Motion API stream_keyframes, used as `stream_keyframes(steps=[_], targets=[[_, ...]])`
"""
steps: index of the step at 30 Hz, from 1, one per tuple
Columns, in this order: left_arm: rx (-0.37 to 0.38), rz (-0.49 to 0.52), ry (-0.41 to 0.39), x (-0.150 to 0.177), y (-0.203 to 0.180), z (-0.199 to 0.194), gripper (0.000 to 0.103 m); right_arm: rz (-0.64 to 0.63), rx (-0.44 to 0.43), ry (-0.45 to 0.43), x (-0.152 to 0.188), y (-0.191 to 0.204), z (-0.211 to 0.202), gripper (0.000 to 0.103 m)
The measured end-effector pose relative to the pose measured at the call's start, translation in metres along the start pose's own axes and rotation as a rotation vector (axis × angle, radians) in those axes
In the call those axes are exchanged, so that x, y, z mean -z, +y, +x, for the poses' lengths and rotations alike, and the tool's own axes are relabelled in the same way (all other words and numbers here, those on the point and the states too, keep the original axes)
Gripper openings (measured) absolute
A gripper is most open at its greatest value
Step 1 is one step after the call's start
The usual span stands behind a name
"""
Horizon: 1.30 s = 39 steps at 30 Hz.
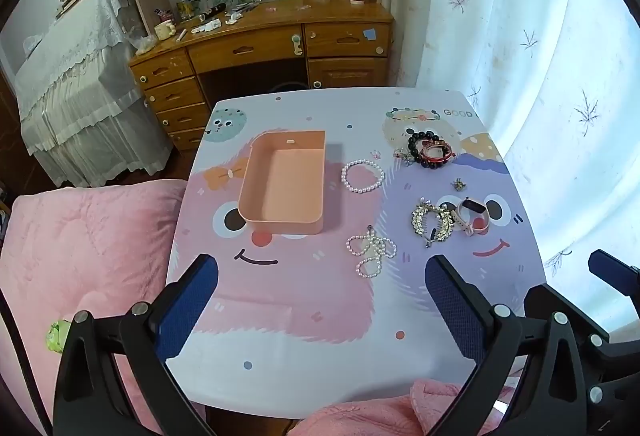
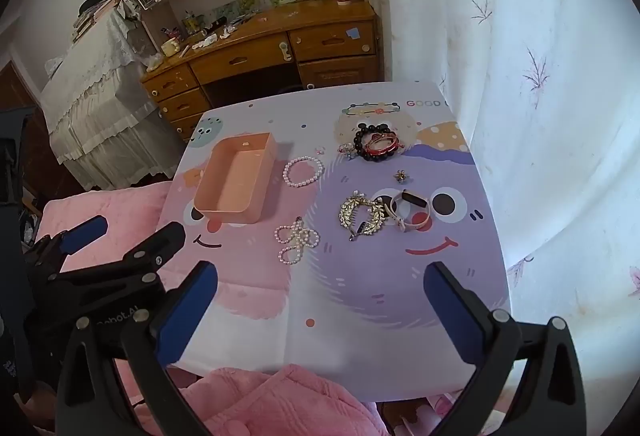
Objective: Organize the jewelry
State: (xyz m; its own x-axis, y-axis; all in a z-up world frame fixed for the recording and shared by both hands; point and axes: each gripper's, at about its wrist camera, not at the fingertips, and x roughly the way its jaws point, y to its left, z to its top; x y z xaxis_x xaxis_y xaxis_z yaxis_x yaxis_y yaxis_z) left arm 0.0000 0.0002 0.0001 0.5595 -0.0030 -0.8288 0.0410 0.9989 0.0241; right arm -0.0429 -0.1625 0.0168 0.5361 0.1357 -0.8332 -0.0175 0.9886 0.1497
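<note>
An empty peach box (image 1: 282,182) (image 2: 236,178) sits on the cartoon-print table (image 1: 320,316) (image 2: 360,296). To its right lie a pearl bracelet (image 1: 362,176) (image 2: 303,171), a pearl bow piece (image 1: 371,251) (image 2: 296,241), a gold leaf hair comb (image 1: 432,222) (image 2: 362,214), a pink watch (image 1: 474,216) (image 2: 412,212), a black bead bracelet with red bangles (image 1: 430,150) (image 2: 376,142) and a small brooch (image 1: 458,184) (image 2: 400,176). My left gripper (image 1: 320,300) is open and empty above the near table. My right gripper (image 2: 320,300) is open and empty, right of the left gripper (image 2: 128,236).
A pink quilt (image 1: 80,256) (image 2: 280,404) lies left of and in front of the table. A wooden desk (image 1: 260,48) with shelves stands behind. A white curtain (image 1: 540,76) hangs on the right. A lace-covered bed (image 1: 72,84) is at the far left.
</note>
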Motion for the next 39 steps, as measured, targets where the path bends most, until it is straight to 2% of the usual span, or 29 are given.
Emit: stream_keyframes(steps=[1,39], targets=[[-0.017,0.011,0.005,0.000,-0.001,0.000,0.102,0.000,-0.001,0.000,0.000,0.000,0.000,0.103],[-0.005,0.013,-0.001,-0.013,0.001,0.003,0.102,-0.002,0.005,-0.009,-0.006,0.002,0.002,0.103]])
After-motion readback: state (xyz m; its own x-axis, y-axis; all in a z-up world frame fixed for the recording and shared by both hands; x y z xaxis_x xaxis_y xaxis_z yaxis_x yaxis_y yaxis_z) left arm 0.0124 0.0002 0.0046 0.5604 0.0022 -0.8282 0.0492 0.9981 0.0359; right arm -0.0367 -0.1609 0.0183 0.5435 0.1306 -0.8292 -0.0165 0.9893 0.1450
